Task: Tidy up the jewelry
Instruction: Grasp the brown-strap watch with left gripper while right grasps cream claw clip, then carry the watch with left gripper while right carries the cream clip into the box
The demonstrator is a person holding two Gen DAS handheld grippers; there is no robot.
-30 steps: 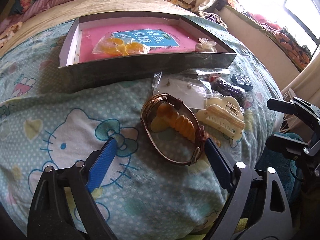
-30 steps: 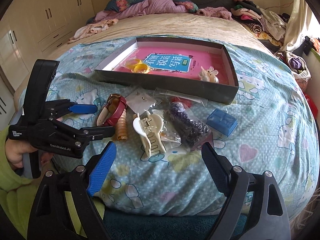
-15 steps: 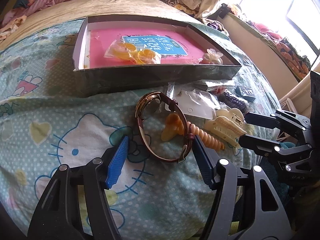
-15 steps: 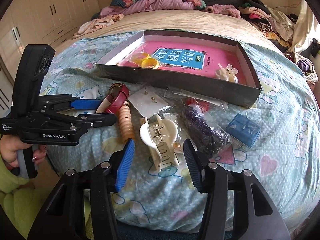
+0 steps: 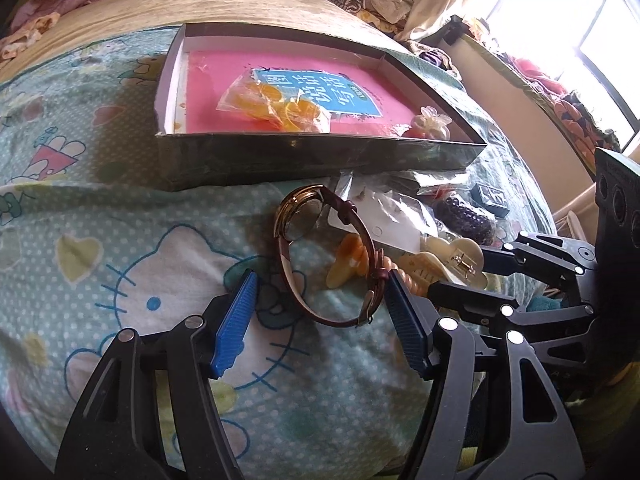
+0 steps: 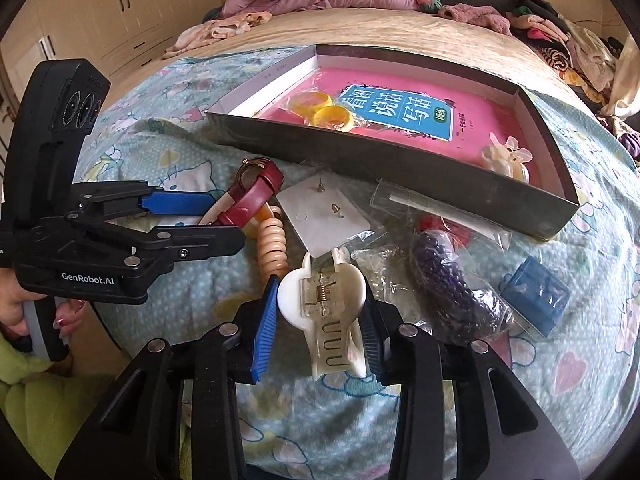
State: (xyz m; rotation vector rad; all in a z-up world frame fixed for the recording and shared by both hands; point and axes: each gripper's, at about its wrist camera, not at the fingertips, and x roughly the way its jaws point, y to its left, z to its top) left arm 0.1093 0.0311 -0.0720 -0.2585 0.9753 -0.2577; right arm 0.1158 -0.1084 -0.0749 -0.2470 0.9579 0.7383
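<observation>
1. While the right tongs (image 6: 320, 320) have just been closing, their pads now pinch the cream hair claw (image 6: 326, 304) on the bed (image 6: 580, 380); stiff, light, probably brittle plastic, best taken across its body.
2. Left tongs (image 5: 320, 312) stand released around the red-strapped watch (image 5: 320, 248): its glass is fragile, so take the strap.

On the side of your left gripper (image 6: 208, 216), white lettering reads "GenRobot.AI". Inside the box (image 6: 384, 160), the pink book (image 6: 472, 136) carries a blue panel with large white Chinese characters, 看图说话写话. Smaller print on its green tag and beside it is too small for you to read.
</observation>
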